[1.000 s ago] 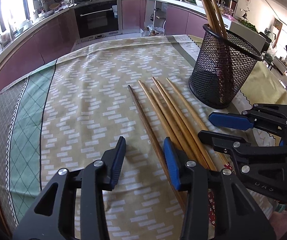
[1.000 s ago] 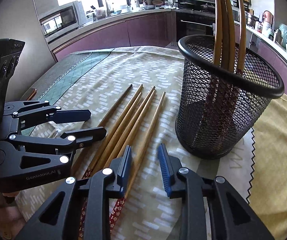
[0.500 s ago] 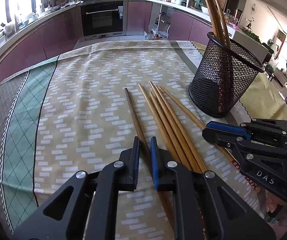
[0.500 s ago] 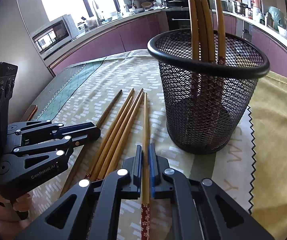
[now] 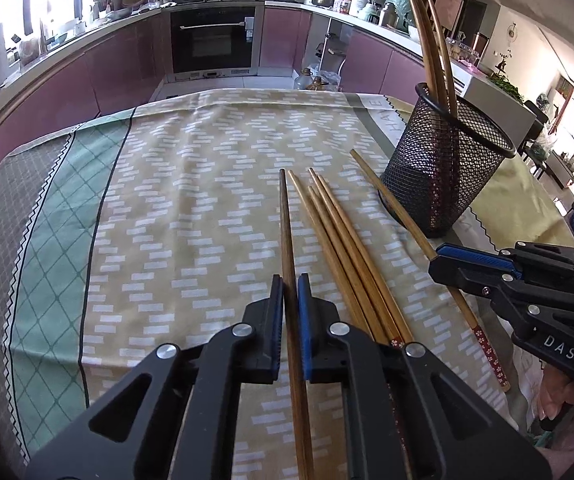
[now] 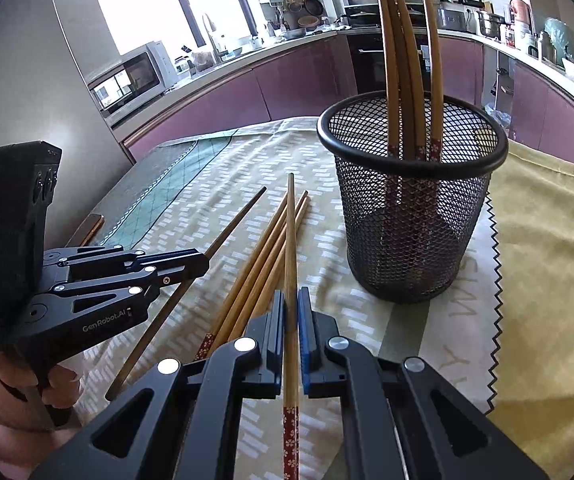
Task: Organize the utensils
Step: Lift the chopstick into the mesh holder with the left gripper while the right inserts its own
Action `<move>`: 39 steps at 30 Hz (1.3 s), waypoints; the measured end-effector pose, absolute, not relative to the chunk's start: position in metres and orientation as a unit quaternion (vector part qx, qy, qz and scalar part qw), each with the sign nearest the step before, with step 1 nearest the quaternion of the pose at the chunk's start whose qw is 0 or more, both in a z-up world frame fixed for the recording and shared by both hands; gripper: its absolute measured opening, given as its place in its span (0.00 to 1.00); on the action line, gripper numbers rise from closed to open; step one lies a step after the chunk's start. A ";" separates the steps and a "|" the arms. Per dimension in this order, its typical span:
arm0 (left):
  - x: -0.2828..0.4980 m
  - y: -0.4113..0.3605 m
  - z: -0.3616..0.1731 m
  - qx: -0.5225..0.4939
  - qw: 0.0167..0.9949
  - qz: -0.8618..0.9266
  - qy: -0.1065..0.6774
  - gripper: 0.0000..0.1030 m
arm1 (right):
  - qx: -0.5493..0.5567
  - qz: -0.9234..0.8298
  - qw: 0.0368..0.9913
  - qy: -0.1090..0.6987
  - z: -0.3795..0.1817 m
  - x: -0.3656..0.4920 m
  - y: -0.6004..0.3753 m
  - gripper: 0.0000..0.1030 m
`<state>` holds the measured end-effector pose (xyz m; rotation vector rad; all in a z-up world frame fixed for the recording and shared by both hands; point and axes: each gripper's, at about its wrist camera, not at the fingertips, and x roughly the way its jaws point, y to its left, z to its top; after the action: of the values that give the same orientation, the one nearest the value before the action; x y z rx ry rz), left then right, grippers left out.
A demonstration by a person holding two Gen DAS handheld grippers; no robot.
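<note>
Both grippers, spread a second ago, are now closed on one chopstick each and raised off the patterned tablecloth (image 5: 191,208).
Left gripper (image 5: 291,300): dark brown wooden chopstick (image 5: 287,232) pinched. Right gripper (image 6: 291,312): light bamboo chopstick with red floral end (image 6: 291,240) pinched. Black wire-mesh holder (image 6: 411,216): four sticks stowed. Three loose bamboo chopsticks (image 5: 343,240) are left lying between.

Home kitchen — built-in oven (image 5: 211,36), microwave (image 6: 133,76), purple cabinets (image 5: 99,76) — clothed table (image 5: 191,184).
</note>
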<state>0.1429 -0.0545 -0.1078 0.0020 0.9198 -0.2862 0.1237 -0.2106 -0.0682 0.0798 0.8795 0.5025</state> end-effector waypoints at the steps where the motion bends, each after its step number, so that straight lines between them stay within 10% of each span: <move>1: 0.141 -0.053 -0.105 -0.001 0.887 -0.141 0.440 0.08 | 0.039 0.243 0.874 0.418 -0.066 0.122 -0.212 0.06; 39: 0.122 -0.064 0.076 -0.087 0.914 -0.296 0.263 0.07 | 0.081 0.259 0.931 0.244 0.062 0.116 -0.292 0.06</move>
<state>0.1218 -0.0635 0.0756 -0.1792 0.5410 -0.6085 0.1155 -0.2918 0.0622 0.1655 0.5000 0.5309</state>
